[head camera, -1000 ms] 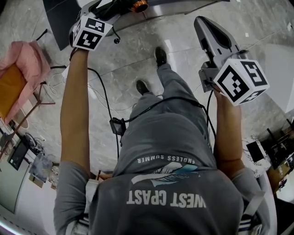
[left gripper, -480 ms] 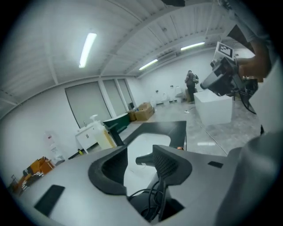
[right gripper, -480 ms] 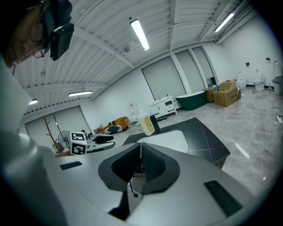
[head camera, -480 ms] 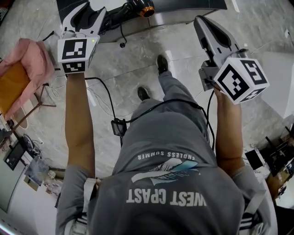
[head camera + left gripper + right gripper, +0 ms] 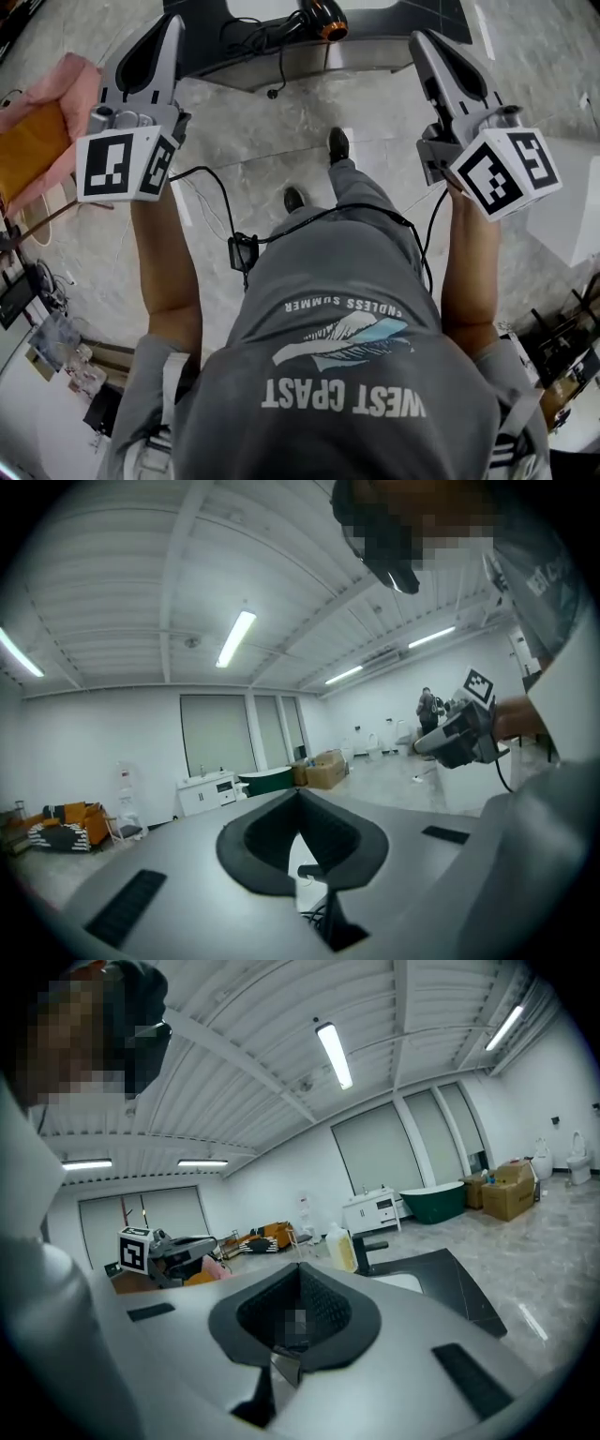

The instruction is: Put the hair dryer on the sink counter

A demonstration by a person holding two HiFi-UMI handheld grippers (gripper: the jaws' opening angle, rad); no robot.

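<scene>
The room is big, with a grey stone floor and long lights on a white ceiling. At the far edge of the floor stands the dark sink counter. In the right gripper view it has a tap and a pale bottle on it. A person in a grey shirt stands in front of the counter and holds one tool in each hand. A pink cloth lies off to the left. The left gripper is up in the air, just in front of the counter and not touching it. Its two jaws have just been closing. Now they are pressed together, and there is nothing between them. The right gripper is up in the air on the other side. Its jaws look pressed together too, and they hold nothing. The hair dryer is black with an orange ring. It lies on top of the counter, between the two tools and away from both. Its black cord curls beside it, and the plug hangs over the front edge. I think the job is done, because the hair dryer rests on the counter and no tool holds it. The only thing that might be left is the plug that hangs down.
</scene>
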